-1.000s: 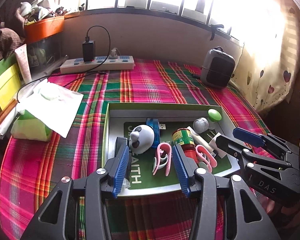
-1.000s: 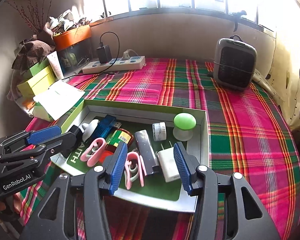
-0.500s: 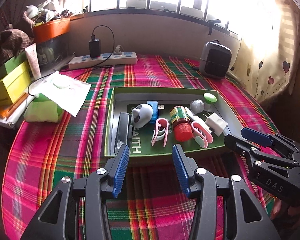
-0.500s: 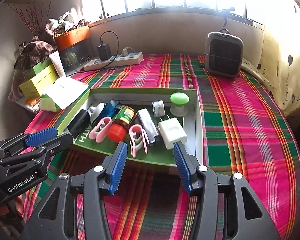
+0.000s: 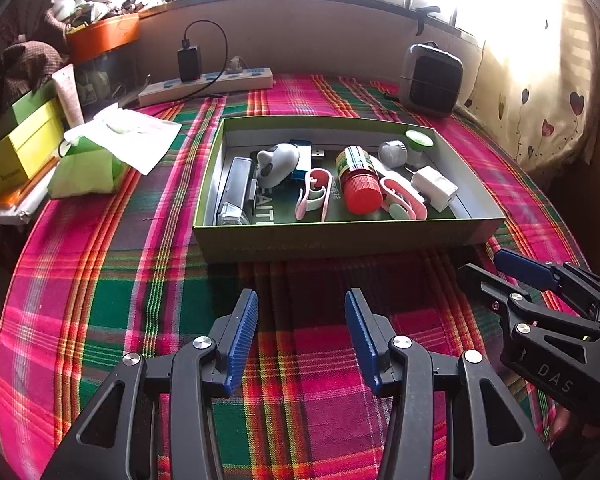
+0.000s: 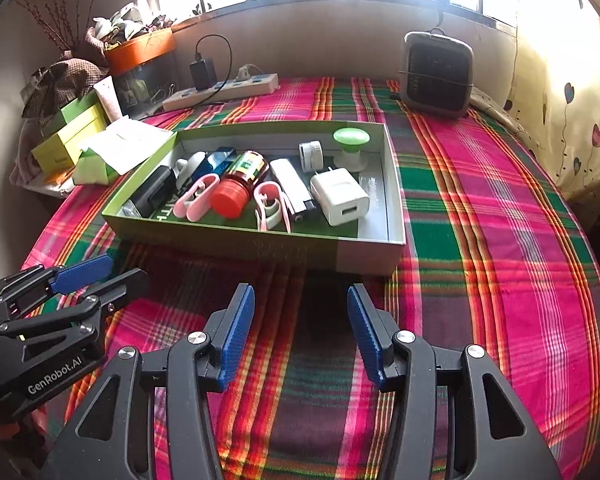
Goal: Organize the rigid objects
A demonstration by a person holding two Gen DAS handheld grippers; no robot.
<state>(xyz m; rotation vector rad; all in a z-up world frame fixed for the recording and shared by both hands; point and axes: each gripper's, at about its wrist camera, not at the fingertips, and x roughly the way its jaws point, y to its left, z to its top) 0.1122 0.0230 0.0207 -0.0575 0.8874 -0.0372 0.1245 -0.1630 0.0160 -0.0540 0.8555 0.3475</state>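
Both hand-held grippers are hovering over the plaid cloth (image 5: 100, 280) on the surface, short of the green box (image 5: 340, 236). The left hand-held gripper (image 5: 301, 334) is sitting released, its blue pads spread wide and gripping nothing; the right hand-held gripper (image 6: 301, 330) is gaping the same way, also bare. From the left one, the box is lying at twelve o'clock and the right one is showing at three o'clock.

Inside the box, everything is resting in a loose row: a dark case (image 5: 234, 190) against the left wall, a grey mouse-shaped toy (image 5: 276, 162), two pink clips (image 5: 314, 196), a bottle with a red cap (image 6: 236, 188) lying on its side, a white charger (image 6: 340, 196) and a green-topped stand (image 6: 351, 148) in the far right corner.

Beyond the box, a power strip (image 6: 224, 90) is sitting at eleven o'clock and a small heater (image 6: 436, 74) at one o'clock, under the window.
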